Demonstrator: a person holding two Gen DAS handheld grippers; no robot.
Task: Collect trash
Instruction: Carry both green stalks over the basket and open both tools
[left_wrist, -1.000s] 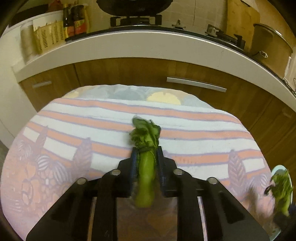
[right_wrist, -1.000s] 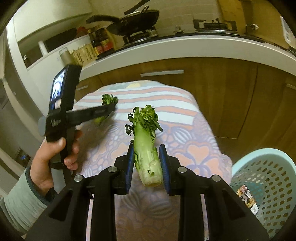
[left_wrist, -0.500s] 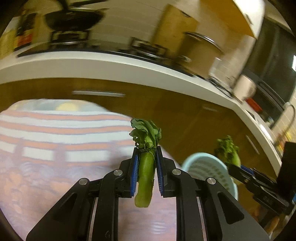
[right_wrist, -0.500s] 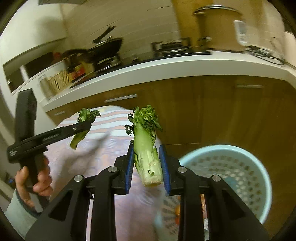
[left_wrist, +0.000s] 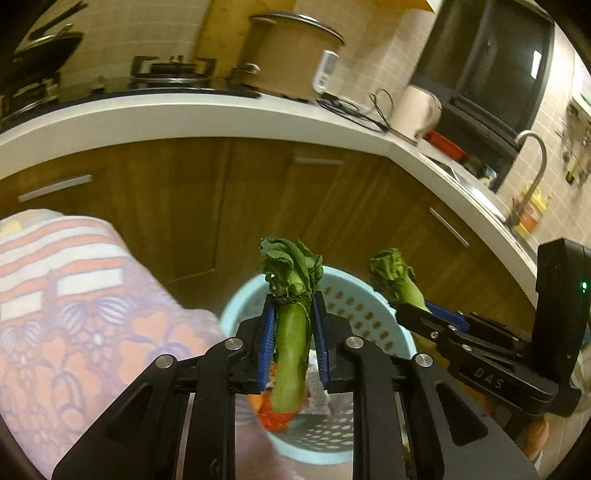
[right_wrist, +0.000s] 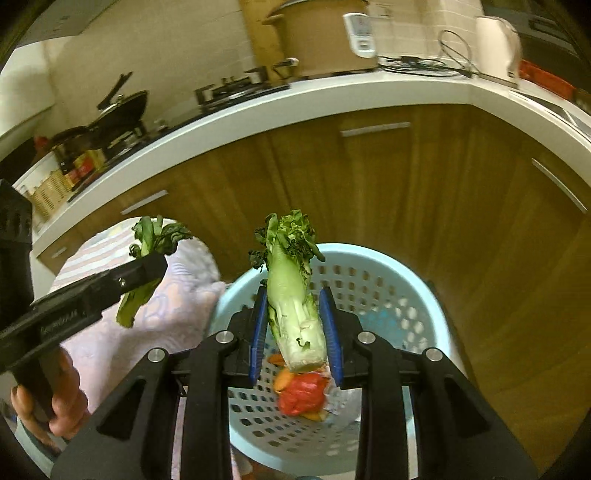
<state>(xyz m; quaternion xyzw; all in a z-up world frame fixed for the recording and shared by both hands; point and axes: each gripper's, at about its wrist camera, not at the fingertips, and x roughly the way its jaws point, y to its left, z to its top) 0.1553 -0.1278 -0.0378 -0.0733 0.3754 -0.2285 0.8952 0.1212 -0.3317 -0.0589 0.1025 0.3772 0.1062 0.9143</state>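
My right tongs (right_wrist: 295, 332), opening round a stalk (right_wrist: 293, 314), hang over the basket (right_wrist: 424, 295) (left tongs (left_wrist: 293, 347), opening round a stem (left_wrist: 291, 354), hang over its near rim).

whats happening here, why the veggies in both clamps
A person is clearing vegetable scraps into a pale blue perforated plastic basket beside the kitchen cabinets. The left gripper holds a thin dark-green leafy stalk; the right gripper carries a thick pale-green leafy stalk, and its jaws are opening. Both are over the basket, where red and orange wrappers already lie. Neither stalk has dropped yet.
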